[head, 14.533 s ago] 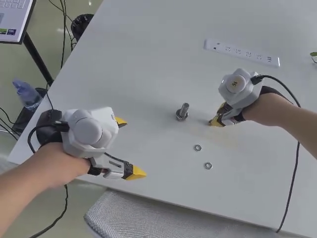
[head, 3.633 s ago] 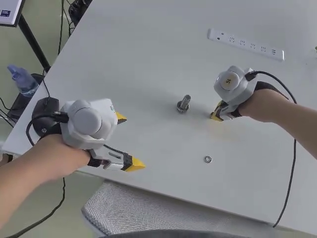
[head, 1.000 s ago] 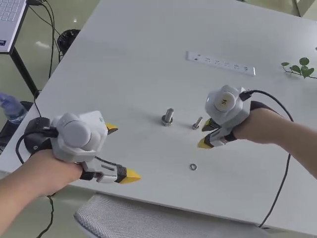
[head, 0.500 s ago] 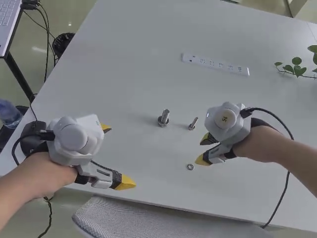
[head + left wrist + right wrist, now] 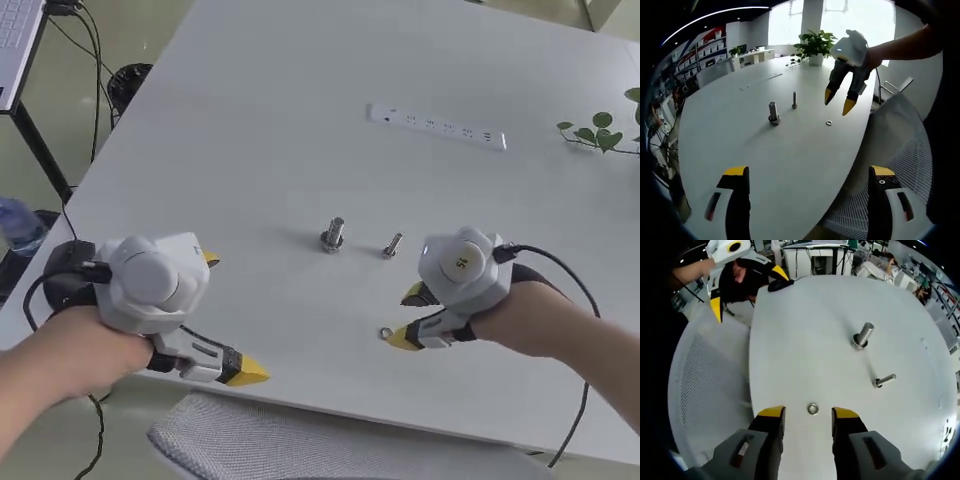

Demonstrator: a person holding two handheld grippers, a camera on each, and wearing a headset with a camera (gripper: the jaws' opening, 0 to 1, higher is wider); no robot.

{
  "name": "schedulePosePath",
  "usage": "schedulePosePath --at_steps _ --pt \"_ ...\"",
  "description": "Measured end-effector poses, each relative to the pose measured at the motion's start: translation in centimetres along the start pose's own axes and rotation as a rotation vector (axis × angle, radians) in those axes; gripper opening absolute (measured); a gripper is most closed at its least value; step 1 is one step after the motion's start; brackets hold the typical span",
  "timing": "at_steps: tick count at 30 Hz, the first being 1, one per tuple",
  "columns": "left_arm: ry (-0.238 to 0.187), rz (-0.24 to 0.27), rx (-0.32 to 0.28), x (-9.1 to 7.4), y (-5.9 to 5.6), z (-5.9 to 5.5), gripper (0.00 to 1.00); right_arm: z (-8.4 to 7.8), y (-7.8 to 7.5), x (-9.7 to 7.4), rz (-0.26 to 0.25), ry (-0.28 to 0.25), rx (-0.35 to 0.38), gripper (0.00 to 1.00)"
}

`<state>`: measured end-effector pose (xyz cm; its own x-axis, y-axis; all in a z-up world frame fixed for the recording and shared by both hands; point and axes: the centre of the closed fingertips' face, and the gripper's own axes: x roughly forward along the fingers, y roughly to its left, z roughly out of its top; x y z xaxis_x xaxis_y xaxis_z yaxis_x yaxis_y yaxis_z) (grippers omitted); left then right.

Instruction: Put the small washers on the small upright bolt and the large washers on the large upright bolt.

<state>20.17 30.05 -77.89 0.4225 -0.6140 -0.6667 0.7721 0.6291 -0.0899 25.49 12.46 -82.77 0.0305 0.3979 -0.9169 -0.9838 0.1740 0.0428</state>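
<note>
One washer (image 5: 813, 408), right claw (image 5: 808, 413) spread astride it

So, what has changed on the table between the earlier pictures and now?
The right tongs moved from the small bolt toward the near edge of the table and now stand open on either side of the last loose washer, not yet shut. Two washers lay loose at first; one is gone. The left tongs stayed open at the near edge; the large bolt stayed in place.
</note>
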Motion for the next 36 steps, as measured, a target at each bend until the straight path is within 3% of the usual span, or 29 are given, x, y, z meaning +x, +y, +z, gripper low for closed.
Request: schedulePosePath --at_steps 6,10,16,25,36 --pt "0.016 -0.008 0.009 0.1 -0.1 -0.3 0.98 -0.4 -0.1 1.0 -0.015 0.011 0.004 0.36" --pt "0.006 -0.010 0.007 0.1 -0.1 -0.2 0.97 -0.5 -0.4 1.8 -0.056 0.011 -0.042 0.36" --pt "0.013 -0.020 0.010 0.1 -0.4 -0.3 0.95 -1.6 -0.2 3.1 -0.053 0.034 -0.030 0.32" --pt "0.018 -0.026 0.005 0.0 -0.2 -0.6 0.93 -2.6 -0.4 4.0 -0.058 0.046 0.000 0.28" --pt "0.015 -0.031 0.010 0.0 -0.2 -0.6 0.91 -2.7 -0.7 4.3 -0.079 0.047 0.010 0.26"
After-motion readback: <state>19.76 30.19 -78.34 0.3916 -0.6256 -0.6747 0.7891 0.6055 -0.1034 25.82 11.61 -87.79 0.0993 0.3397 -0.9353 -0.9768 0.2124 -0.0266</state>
